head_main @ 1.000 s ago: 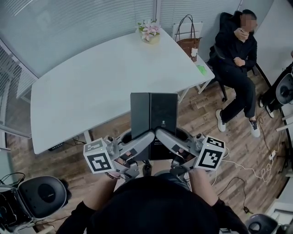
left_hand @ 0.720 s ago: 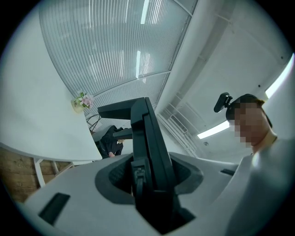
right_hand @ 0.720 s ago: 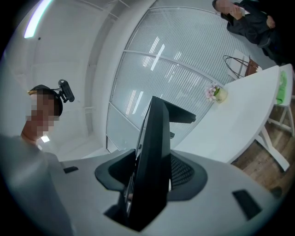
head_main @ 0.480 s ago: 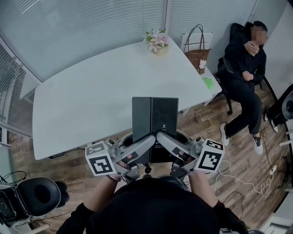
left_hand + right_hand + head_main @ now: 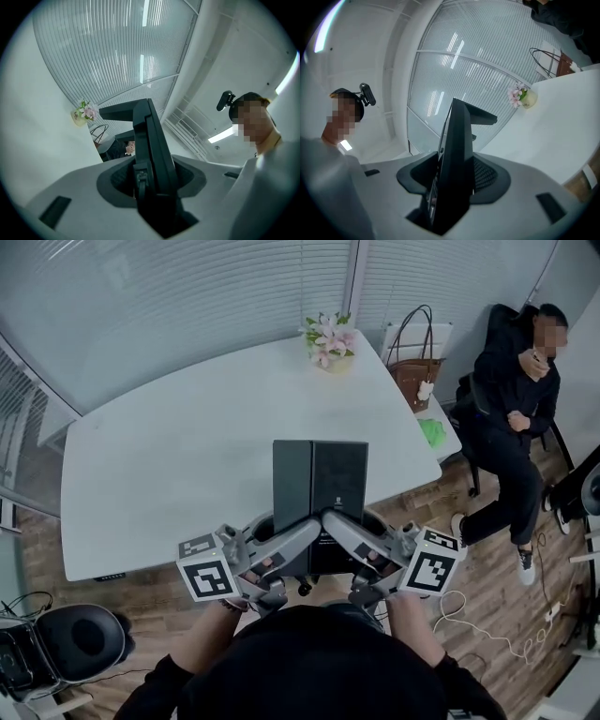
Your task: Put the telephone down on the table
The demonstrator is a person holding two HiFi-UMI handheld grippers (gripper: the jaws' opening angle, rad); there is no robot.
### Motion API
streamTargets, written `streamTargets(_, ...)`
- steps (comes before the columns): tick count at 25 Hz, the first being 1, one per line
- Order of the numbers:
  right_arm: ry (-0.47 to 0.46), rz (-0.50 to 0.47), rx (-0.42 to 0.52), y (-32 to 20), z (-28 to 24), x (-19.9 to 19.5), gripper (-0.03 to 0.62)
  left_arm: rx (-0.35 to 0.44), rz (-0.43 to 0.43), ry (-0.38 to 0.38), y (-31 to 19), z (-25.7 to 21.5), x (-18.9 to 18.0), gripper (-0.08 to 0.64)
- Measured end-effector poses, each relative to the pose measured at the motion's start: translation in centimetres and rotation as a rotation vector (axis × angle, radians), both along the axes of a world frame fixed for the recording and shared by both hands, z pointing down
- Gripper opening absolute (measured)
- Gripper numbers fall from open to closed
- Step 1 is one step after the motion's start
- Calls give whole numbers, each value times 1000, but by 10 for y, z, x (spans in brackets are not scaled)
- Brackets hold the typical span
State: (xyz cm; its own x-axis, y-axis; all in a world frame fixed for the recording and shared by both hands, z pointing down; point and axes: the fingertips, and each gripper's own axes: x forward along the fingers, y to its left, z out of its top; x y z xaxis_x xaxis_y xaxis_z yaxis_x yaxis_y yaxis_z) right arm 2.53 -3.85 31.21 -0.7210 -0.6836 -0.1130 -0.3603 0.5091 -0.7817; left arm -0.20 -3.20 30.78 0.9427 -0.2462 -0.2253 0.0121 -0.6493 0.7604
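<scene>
Carried forward since a second ago, telephone [image 5: 320, 486] at my 12 o'clock, far end over counter [image 5: 187, 456] near edge, left gripper [image 5: 300, 532] and right gripper [image 5: 341, 532] both pinching its near end.

Counts around the one white table [image 5: 187, 456]
One telephone [image 5: 319, 479] at its near edge, two grippers there, left gripper [image 5: 305, 529] and right gripper [image 5: 337, 527]; one flower vase [image 5: 328, 341] at its far end; one handbag [image 5: 415, 371] and one seated person [image 5: 514, 418] beyond.
</scene>
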Motion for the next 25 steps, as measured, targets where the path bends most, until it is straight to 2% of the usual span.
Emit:
streamTargets(8, -12, -52, -41, -87, 7, 31, 195, -38, -48, -15, -85, 7, 31, 192)
streamTargets(15, -3, -91, -11, -92, -7, 28, 195, -5, -90, -3, -89, -7, 29, 192)
streamTargets(21, -31, -109, -37, -133, -2, 51, 196, 1, -123, -43, -126, -1, 52, 192)
streamTargets(25, -25, -128, -48, -150, 2, 55, 195, -29, -142, -30, -142, 4, 56, 192)
